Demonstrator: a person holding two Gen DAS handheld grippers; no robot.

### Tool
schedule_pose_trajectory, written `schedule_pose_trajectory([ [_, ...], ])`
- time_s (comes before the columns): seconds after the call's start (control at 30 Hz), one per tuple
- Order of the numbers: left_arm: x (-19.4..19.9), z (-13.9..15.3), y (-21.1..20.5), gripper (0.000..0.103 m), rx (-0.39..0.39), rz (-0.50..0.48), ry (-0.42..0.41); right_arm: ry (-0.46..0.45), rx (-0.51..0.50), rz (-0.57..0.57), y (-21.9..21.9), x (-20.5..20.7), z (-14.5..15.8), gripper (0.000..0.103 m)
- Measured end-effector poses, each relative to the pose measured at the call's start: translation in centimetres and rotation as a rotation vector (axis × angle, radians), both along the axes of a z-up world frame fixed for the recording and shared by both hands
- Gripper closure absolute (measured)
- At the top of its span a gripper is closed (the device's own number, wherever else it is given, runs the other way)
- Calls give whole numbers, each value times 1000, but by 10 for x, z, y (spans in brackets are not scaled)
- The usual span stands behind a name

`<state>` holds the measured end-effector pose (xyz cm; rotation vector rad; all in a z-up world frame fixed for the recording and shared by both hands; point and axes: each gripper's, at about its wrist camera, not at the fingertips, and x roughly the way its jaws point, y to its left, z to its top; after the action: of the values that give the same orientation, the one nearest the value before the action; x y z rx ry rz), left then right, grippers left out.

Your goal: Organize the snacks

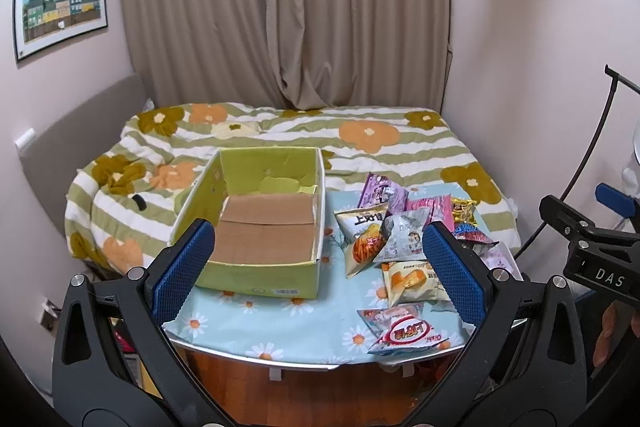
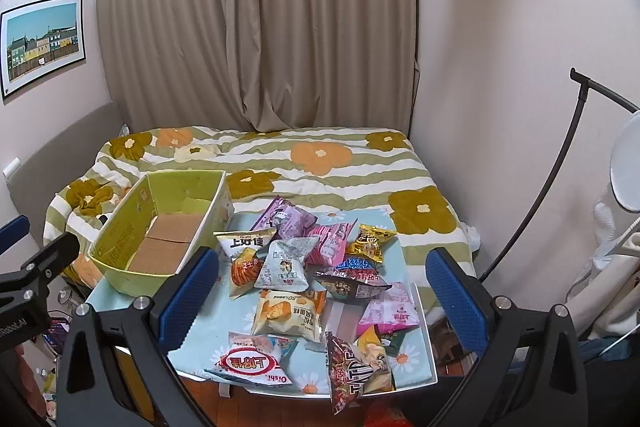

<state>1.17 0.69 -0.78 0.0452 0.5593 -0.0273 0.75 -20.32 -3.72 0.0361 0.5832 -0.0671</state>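
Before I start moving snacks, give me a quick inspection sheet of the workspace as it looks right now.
Surface: small table with a light blue daisy cloth, set against the bed.
Job's things: green cardboard box on the table's left side, holding no snacks; snack packets in a loose overlapping pile on the right side.
Clutter: one dark packet hangs over the table's near edge.
Grippers: left gripper and right gripper both open, holding nothing, short of the table.
Cables: thin dark cable or rod curving along the right wall.
Surroundings: bed with a floral striped duvet, beige curtain, framed picture on the left wall.
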Motion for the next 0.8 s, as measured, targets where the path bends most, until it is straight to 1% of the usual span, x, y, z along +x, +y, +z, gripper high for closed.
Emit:
schedule_pose_trajectory([
  [0.47,3,3,-2,1,4,-11,-3,3,-3,-2,-1,1,1,0],
  [0.8,3,4,0,1,-13,-14,5,2,0,-4,-1,2,1,0],
])
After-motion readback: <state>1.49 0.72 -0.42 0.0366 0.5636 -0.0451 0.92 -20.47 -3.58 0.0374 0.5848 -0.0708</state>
